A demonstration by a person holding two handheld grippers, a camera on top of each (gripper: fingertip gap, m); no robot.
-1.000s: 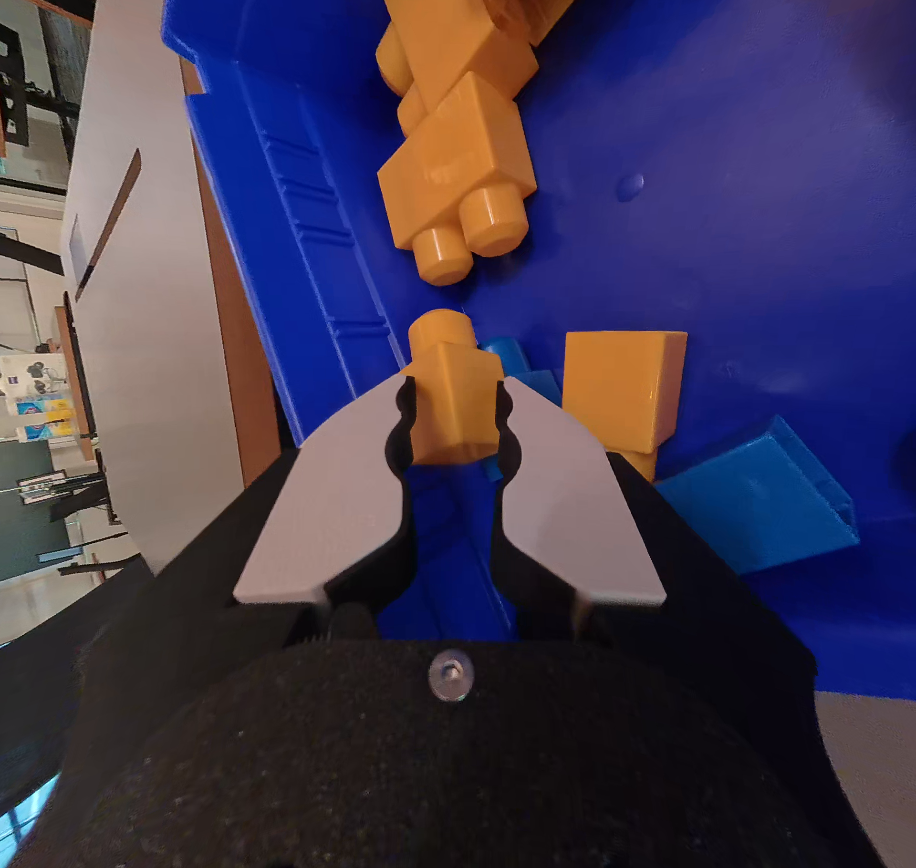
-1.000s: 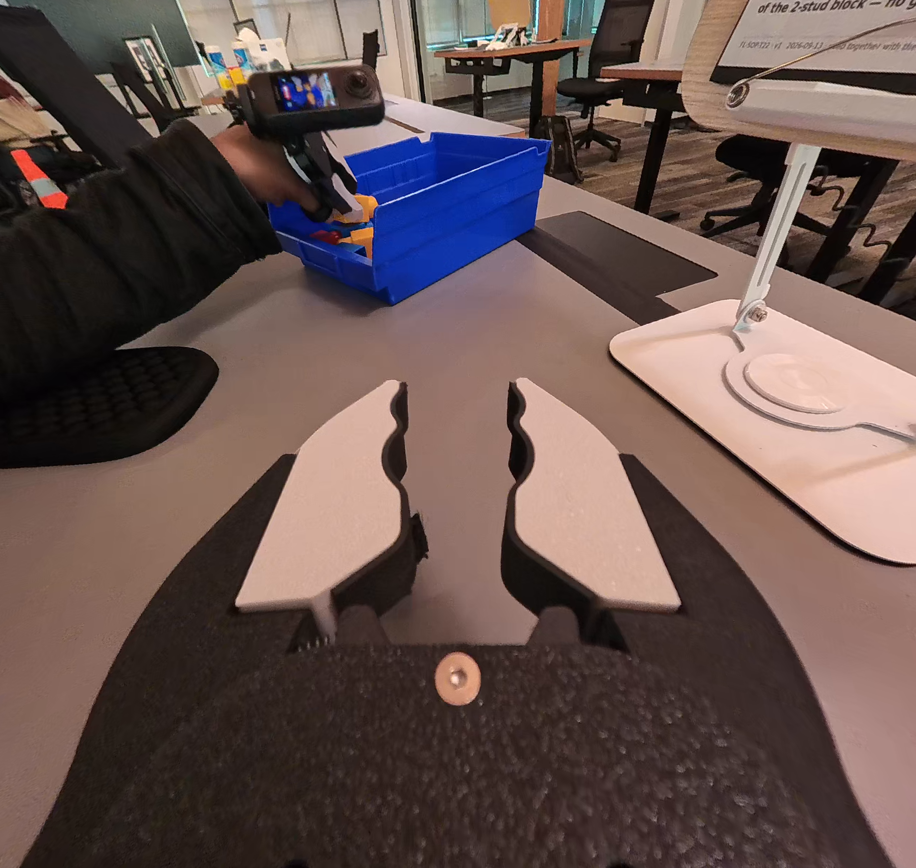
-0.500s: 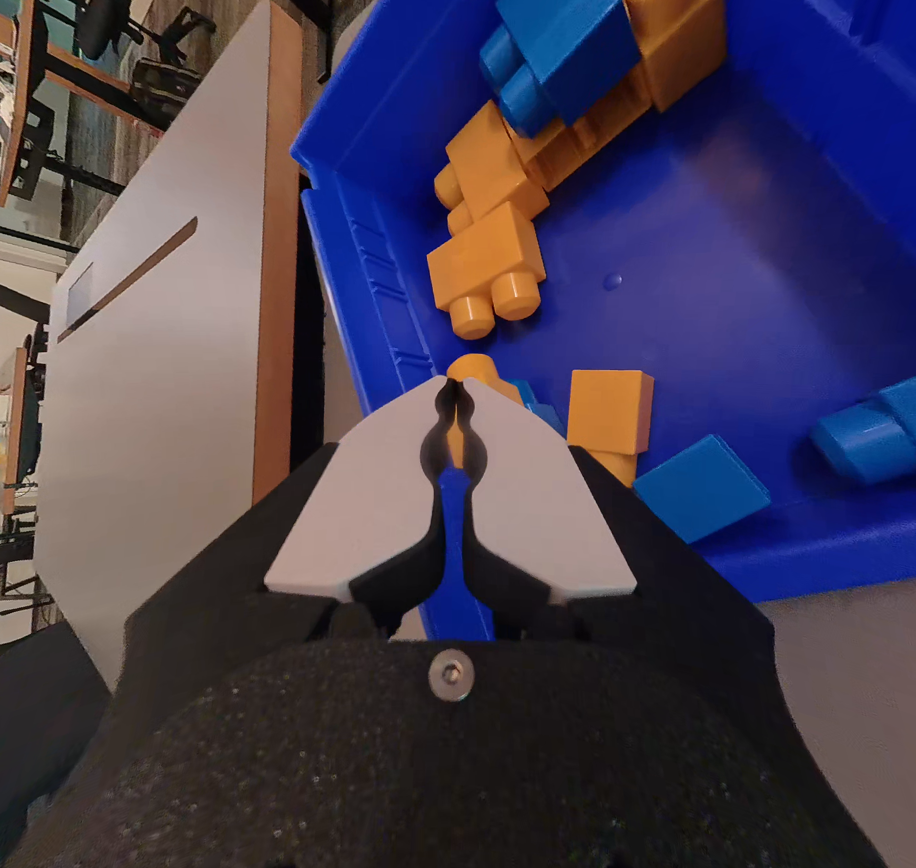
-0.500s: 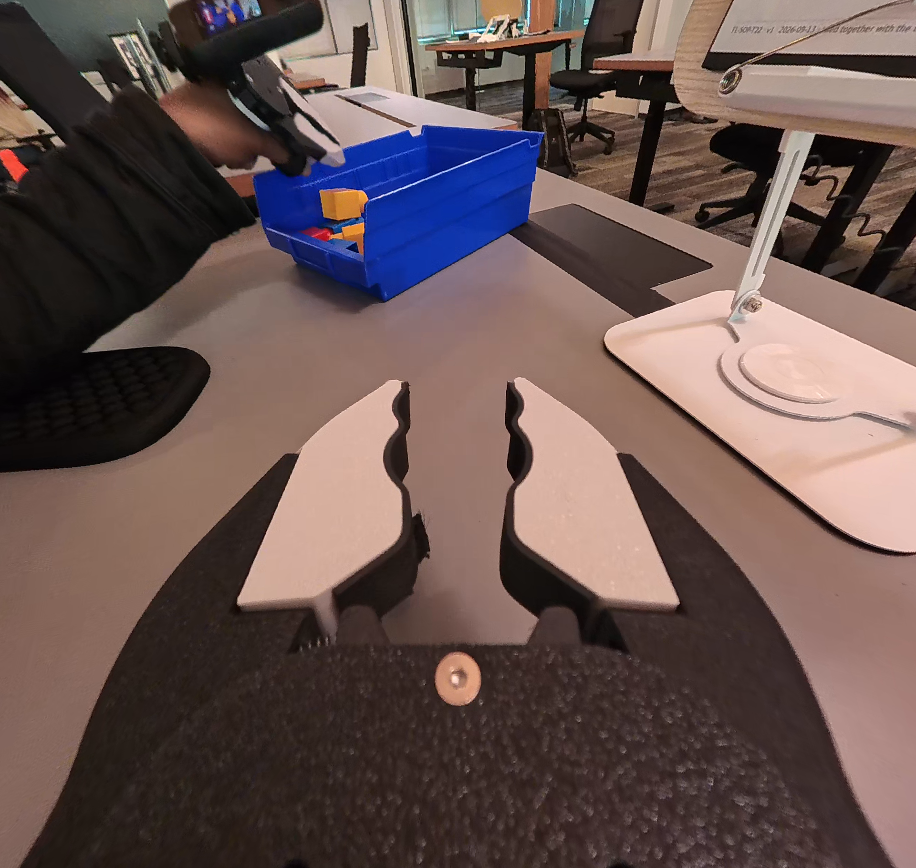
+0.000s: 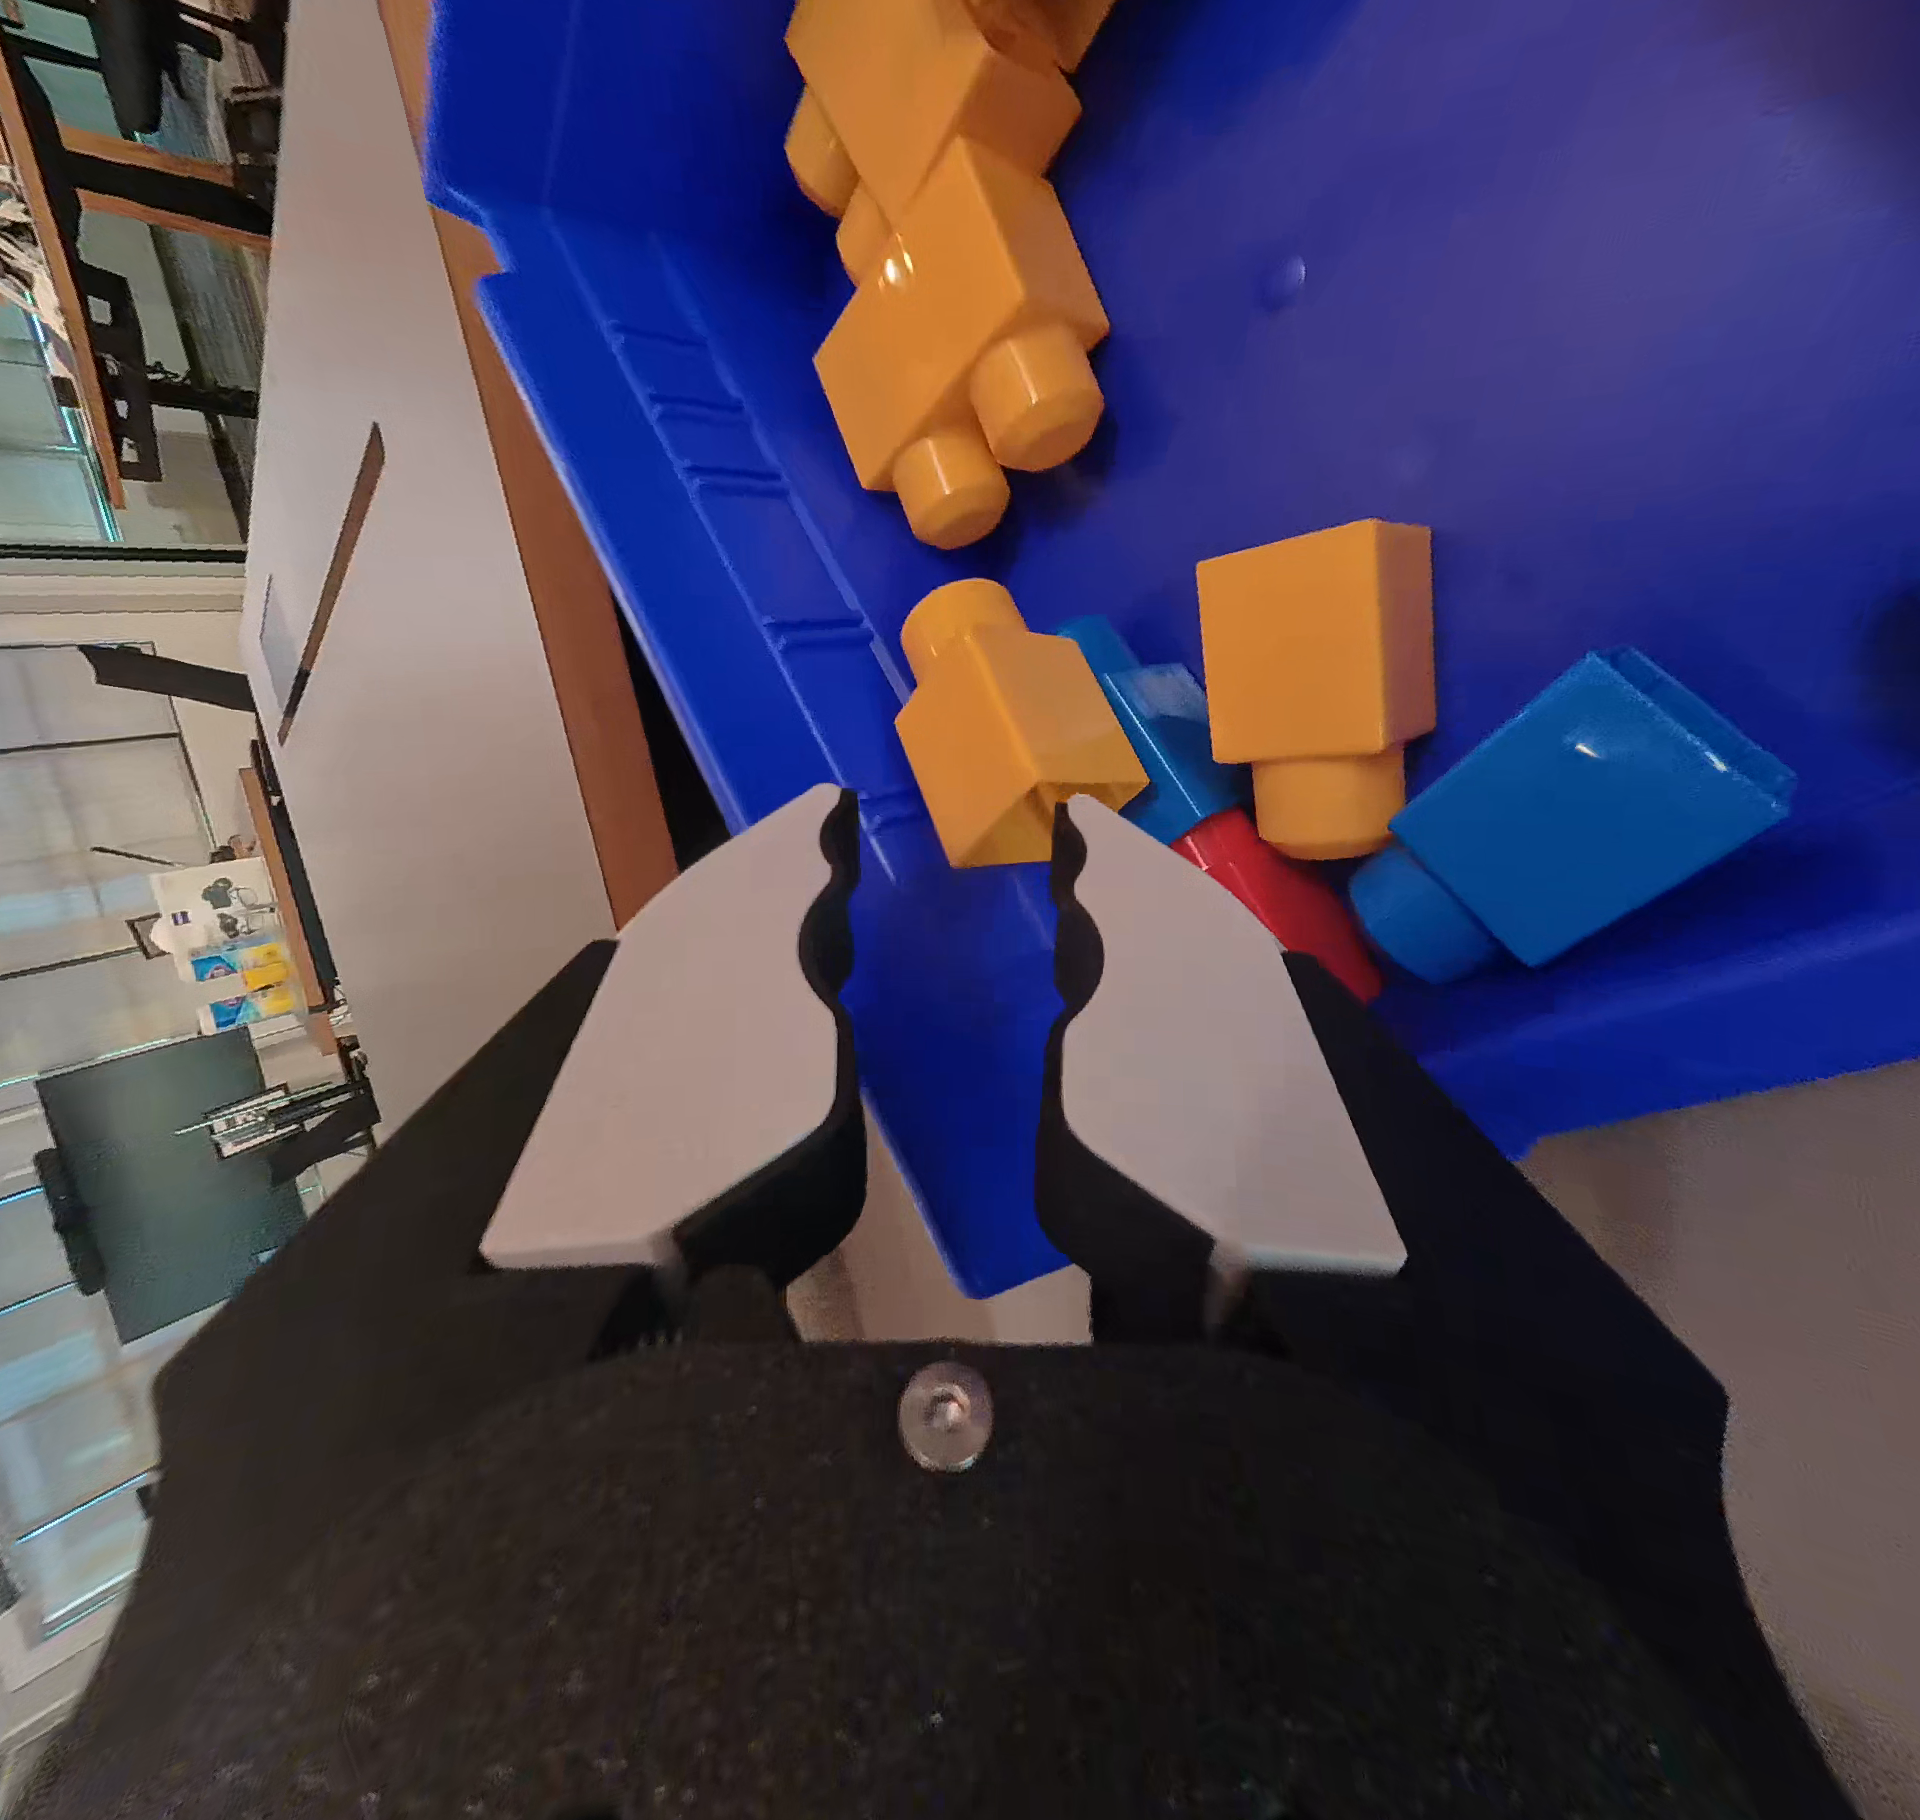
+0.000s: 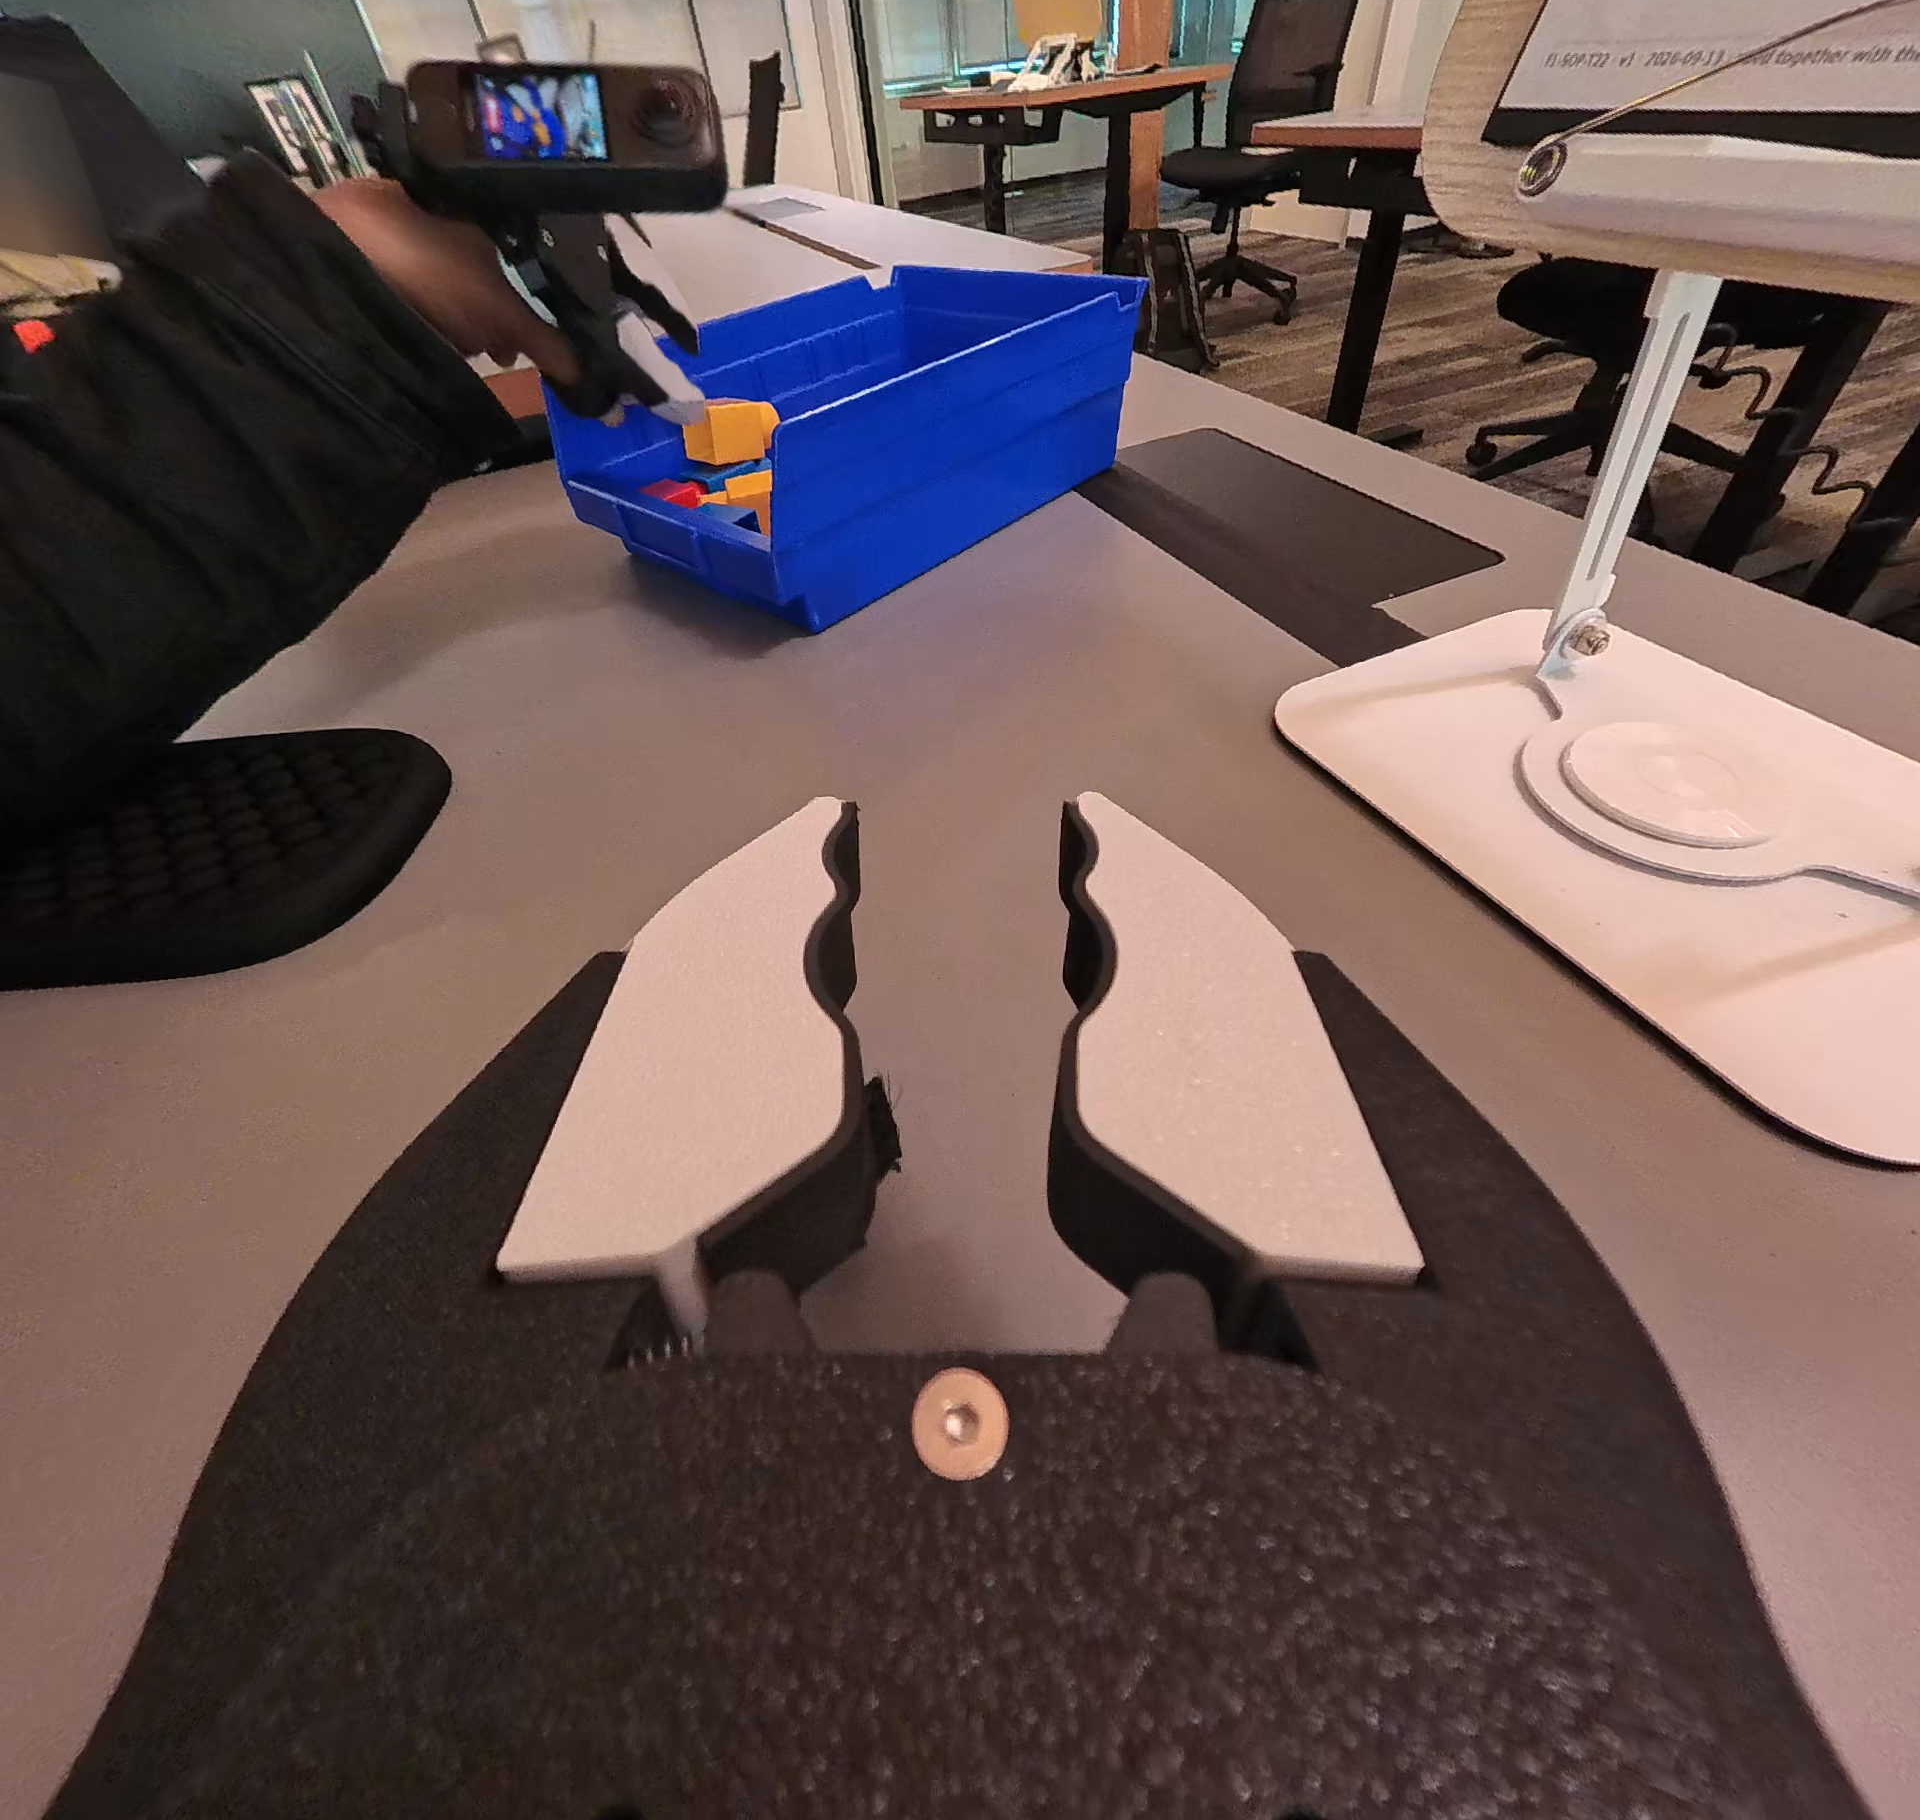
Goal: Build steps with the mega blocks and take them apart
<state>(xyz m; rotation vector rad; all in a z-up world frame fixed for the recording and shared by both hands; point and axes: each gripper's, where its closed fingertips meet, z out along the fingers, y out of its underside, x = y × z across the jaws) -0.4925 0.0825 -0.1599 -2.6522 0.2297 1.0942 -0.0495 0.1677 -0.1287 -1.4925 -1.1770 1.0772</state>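
The left tool (image 5: pixel 951 820) hangs open over the near-left corner of the blue plastic bin (image 5: pixel 1558 1053), fingertips just short of a one-stud orange plastic block (image 5: pixel 1003 736). The right tool (image 6: pixel 958 814) gapes empty above bare grey bench (image 6: pixel 966 700).

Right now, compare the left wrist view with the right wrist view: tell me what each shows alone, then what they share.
Left wrist view only: the left gripper close up and open, a two-stud orange block, a blue block.

Right wrist view only: the open right gripper, a white stand base, a black pad.

Both: the blue bin holding blocks.
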